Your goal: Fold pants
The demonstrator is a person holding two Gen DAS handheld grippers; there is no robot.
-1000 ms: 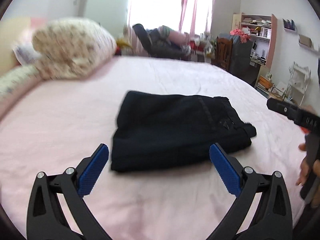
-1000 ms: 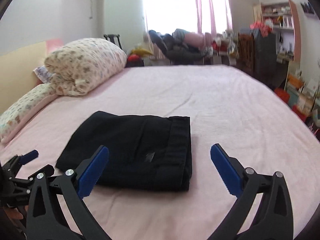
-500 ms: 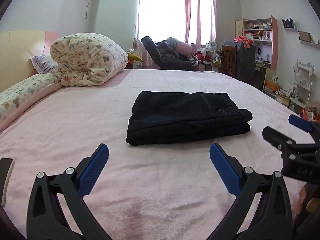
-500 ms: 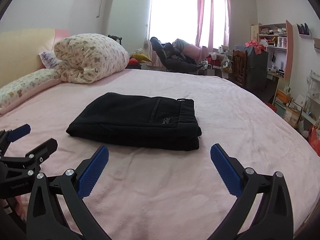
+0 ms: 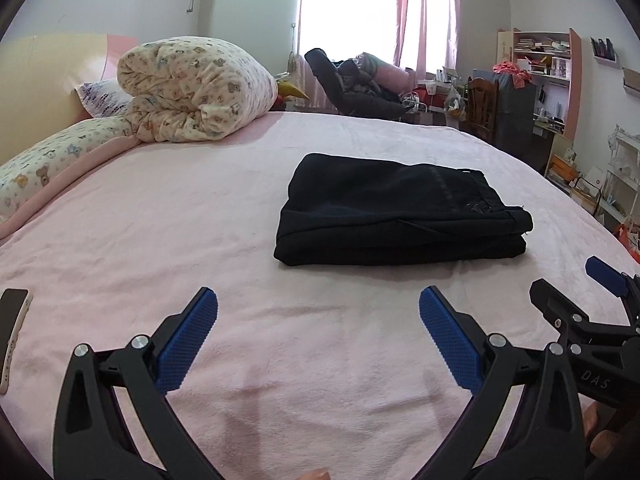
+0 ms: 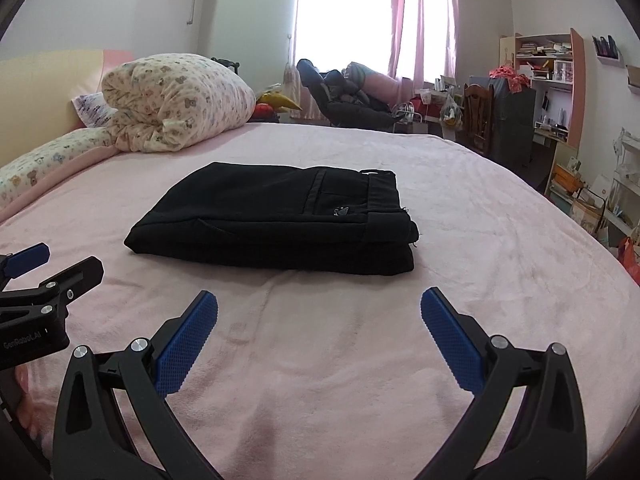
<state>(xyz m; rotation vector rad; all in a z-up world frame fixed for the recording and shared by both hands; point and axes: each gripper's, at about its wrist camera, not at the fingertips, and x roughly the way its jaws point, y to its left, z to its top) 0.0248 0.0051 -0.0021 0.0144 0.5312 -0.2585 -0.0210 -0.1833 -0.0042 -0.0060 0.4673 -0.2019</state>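
Fingers of both grippers — left gripper, right gripper — spread apart, empty, near the bed's front edge, short of the folded black pants.

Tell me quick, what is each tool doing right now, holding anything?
Left tool: open, holding nothing, short of the folded black pants.
Right tool: open, holding nothing, also short of the pants.

black pants, pink bedspread, blue-padded tongs.
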